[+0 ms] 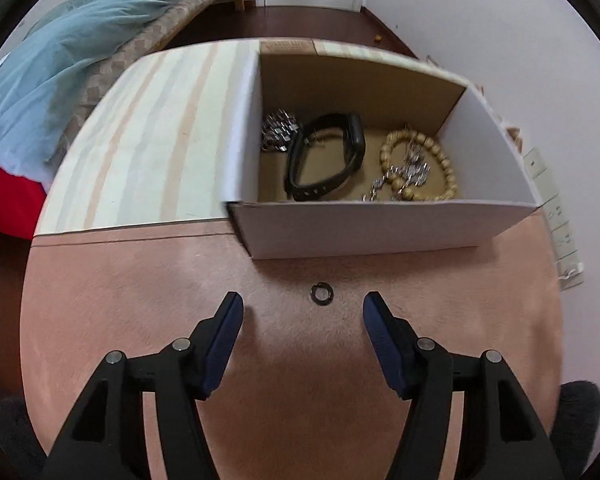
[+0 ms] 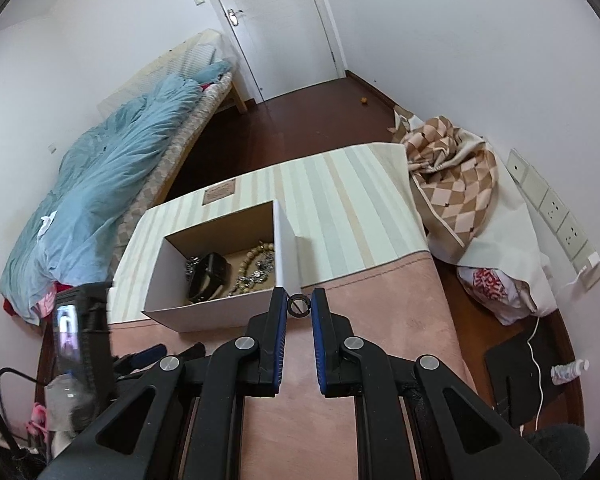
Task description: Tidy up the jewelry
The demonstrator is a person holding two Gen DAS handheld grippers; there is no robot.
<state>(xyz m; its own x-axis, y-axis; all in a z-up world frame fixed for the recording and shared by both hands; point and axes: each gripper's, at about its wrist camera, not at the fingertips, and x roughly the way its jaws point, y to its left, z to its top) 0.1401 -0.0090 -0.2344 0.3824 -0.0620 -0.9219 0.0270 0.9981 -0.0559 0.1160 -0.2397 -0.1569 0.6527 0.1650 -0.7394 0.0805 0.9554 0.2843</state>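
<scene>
An open cardboard box (image 1: 380, 232) stands on the table and holds a black watch (image 1: 324, 156), a wooden bead bracelet (image 1: 444, 160), a silver chain (image 1: 404, 172) and a silver piece (image 1: 278, 130). A small dark ring (image 1: 321, 293) lies on the pink cloth just in front of the box. My left gripper (image 1: 303, 308) is open, its fingers on either side of that ring and a little short of it. My right gripper (image 2: 299, 303) is shut on a dark ring (image 2: 299, 305), held above the pink cloth beside the box (image 2: 204, 312).
The table has a striped cloth (image 1: 148, 136) at the back and a pink cloth (image 1: 180, 300) in front. A bed with a blue duvet (image 2: 100, 184) stands left. A checked blanket (image 2: 452, 184) and wall sockets (image 2: 556, 208) are at the right. The left hand-held device (image 2: 84, 332) sits low left.
</scene>
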